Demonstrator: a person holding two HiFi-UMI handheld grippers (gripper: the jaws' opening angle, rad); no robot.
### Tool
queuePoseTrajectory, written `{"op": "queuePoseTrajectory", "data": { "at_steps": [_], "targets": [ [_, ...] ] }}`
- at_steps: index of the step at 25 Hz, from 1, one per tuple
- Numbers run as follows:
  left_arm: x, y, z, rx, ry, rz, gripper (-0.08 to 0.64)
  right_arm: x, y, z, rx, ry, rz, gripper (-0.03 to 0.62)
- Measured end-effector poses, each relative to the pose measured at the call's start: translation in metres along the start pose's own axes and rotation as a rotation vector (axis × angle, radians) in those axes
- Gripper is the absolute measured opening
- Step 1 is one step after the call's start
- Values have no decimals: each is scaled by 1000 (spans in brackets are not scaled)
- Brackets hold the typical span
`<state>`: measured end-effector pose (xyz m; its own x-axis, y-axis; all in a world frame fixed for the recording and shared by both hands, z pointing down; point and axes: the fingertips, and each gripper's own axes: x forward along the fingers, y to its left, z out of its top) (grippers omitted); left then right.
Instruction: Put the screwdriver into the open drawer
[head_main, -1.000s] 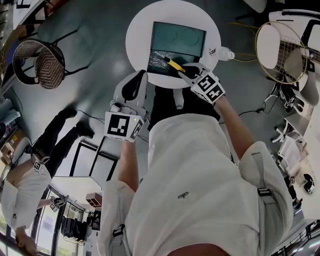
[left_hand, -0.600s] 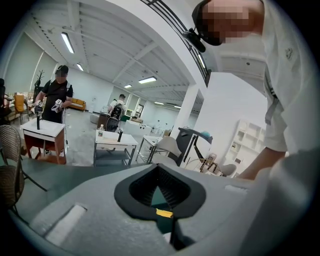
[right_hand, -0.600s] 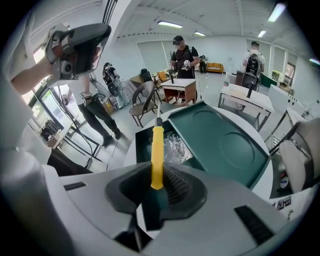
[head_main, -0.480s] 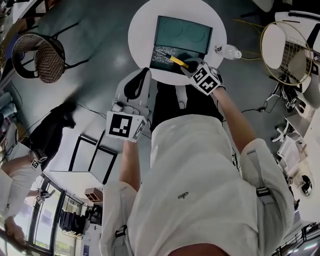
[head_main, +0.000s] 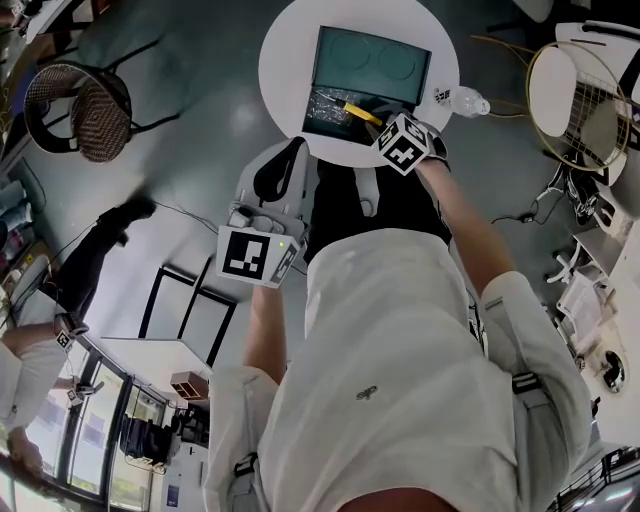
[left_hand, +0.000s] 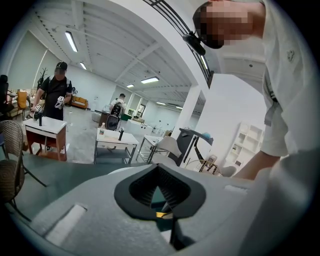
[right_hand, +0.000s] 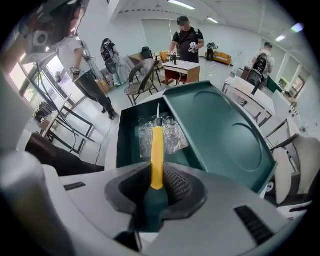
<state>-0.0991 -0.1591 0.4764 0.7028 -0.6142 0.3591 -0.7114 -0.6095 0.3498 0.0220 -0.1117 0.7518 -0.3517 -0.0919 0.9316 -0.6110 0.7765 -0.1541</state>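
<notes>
The right gripper (right_hand: 157, 186) clamps the screwdriver (right_hand: 157, 150), its length pointing up-frame, tip seemingly over the drawer (right_hand: 128, 132). The left gripper (left_hand: 160, 190), closed and empty, sits farther off.

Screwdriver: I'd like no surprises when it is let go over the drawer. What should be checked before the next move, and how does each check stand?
1. Hold: ok. The right gripper is shut on the screwdriver at its green and yellow handle.
2. Drawer open: ok.
3. Aim: ok. The shaft points over the drawer's inside.
4. Room inside: ok. Only crinkled plastic film lies on the bottom.
5. Height of the tip above the drawer bottom: cannot tell.
6. Left gripper out of the way: ok. It is shut on nothing, apart from the drawer, near the edge of the round table.
</notes>
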Motion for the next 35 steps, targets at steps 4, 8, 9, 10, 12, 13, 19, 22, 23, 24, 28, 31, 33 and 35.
{"op": "queuePoseTrajectory", "data": {
  "at_steps": [4, 8, 9, 10, 12, 13, 19, 22, 23, 24, 28, 31, 33, 35],
  "targets": [
    [-1, -2, -5, -12, 7, -8, 9, 12, 0, 1, 4, 20, -9, 77],
    [-4, -1, -4, -10, 9, -6, 9, 22, -4, 1, -3, 50, -25, 78],
    [-5, 0, -4, -10, 10, -3, 9, 24, -5, 1, -4, 56, -26, 78],
    [-6, 1, -4, -10, 11, 0, 9, 25, -5, 1, -4, 59, -29, 78],
    [-7, 3, -5, -11, 12, 6, 9, 28, -7, 1, -3, 59, -36, 78],
    [-7, 3, -6, -12, 12, 8, 9, 29, -8, 1, 0, 59, -40, 78],
    [-7, 4, -6, -13, 13, 13, 9, 33, -13, 0, 14, 62, -56, 81],
    [-7, 4, -6, -13, 14, 11, 9, 34, -13, 0, 18, 64, -60, 83],
    [-7, 3, -5, -12, 14, 10, 9, 34, -13, 0, 18, 65, -65, 84],
    [-8, 3, -5, -11, 14, 10, 9, 34, -13, 0, 18, 65, -70, 84],
    [-7, 0, -5, -9, 15, 9, 9, 33, -14, -2, 24, 67, -84, 90],
    [-6, -2, -6, -8, 20, 6, 9, 34, -14, -2, 19, 71, -91, 93],
    [-5, -2, -5, -6, 20, 0, 9, 35, -14, -2, 13, 75, -93, 94],
    [-4, -2, -3, -4, 17, -4, 9, 34, -14, -2, 11, 80, -93, 94]
  ]
}}
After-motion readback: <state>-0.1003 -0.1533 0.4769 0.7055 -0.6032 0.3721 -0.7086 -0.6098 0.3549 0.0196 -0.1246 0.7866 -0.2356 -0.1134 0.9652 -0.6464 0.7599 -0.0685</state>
